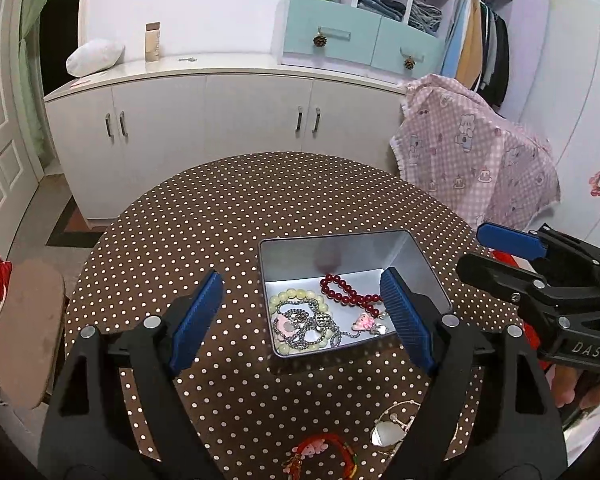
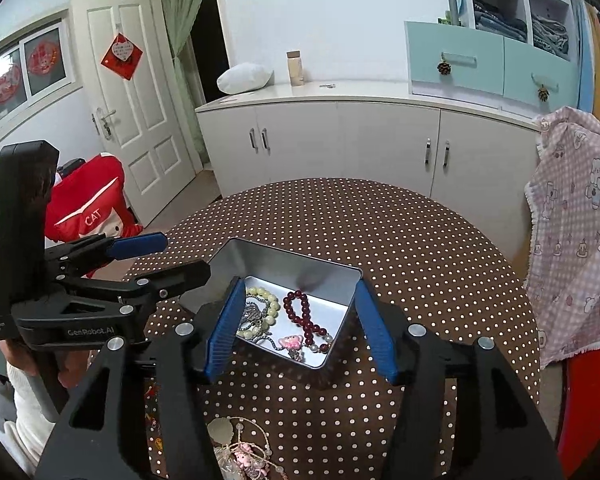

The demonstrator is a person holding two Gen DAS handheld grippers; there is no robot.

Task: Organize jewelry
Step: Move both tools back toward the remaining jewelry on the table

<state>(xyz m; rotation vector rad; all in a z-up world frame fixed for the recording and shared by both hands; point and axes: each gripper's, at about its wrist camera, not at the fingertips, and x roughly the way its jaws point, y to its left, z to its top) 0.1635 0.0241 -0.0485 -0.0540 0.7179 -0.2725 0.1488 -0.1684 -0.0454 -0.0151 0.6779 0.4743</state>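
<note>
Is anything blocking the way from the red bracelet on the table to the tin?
Nothing visible. Only bare dotted tablecloth lies between the red bracelet and the open tin, which has no lid on. The open left gripper holds nothing.

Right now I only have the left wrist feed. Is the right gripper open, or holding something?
Observer: Open. The right gripper has nothing between its pads.
Operator: My own pad hides the end of the red beads. Are they all in the tin?
Observer: Yes. The dark red bead strand lies wholly inside the tin, crossed into a loop.
Operator: Anything left outside, at the near edge?
Observer: A pink charm lies on the tablecloth beside a shell-like piece.
</note>
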